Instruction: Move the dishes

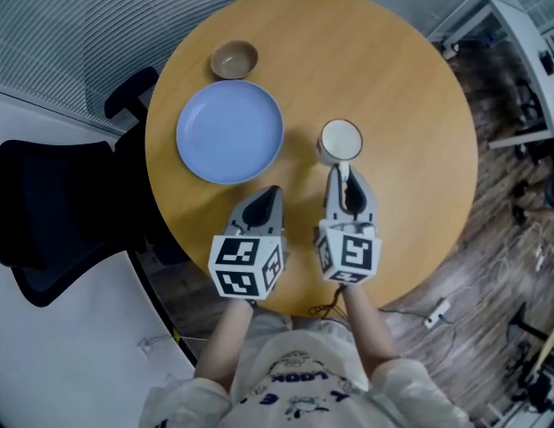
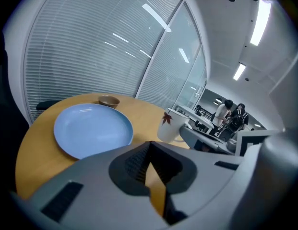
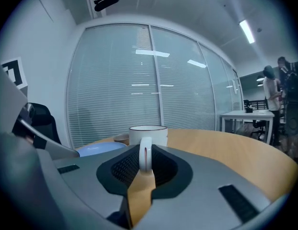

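Right tongs gripped the mug handle, left tongs closed empty; that mug could swivel and slip

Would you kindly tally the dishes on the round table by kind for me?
blue plate: 1
brown bowl: 1
white mug: 1
Total: 3

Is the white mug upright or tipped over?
Upright: the mug shows a level rim in the right gripper view, its opening facing up in the head view.
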Available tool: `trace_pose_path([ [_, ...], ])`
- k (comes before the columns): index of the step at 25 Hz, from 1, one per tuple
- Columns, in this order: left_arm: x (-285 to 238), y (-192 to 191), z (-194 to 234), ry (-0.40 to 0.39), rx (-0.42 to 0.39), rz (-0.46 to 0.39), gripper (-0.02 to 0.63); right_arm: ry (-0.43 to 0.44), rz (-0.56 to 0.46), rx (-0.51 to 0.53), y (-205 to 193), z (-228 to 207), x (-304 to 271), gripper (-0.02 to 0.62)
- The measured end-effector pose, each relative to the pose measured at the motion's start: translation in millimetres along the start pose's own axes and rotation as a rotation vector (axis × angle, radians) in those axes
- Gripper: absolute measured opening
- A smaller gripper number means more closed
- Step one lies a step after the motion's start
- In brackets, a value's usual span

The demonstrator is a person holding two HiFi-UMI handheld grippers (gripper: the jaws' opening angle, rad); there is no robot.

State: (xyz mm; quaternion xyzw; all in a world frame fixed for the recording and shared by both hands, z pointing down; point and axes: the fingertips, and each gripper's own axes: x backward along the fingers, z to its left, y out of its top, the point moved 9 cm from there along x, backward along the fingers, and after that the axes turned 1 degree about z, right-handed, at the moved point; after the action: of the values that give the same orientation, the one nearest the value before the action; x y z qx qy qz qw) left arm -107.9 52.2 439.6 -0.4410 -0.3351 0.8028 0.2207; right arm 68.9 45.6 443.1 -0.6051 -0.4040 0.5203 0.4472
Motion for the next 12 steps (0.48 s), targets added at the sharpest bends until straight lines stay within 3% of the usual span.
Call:
trace_pose_path([
  [12,59,-25,47,0.166,0.085,-0.090,0.003,0.193,0.043,0.059,-14,83,12,0.055],
])
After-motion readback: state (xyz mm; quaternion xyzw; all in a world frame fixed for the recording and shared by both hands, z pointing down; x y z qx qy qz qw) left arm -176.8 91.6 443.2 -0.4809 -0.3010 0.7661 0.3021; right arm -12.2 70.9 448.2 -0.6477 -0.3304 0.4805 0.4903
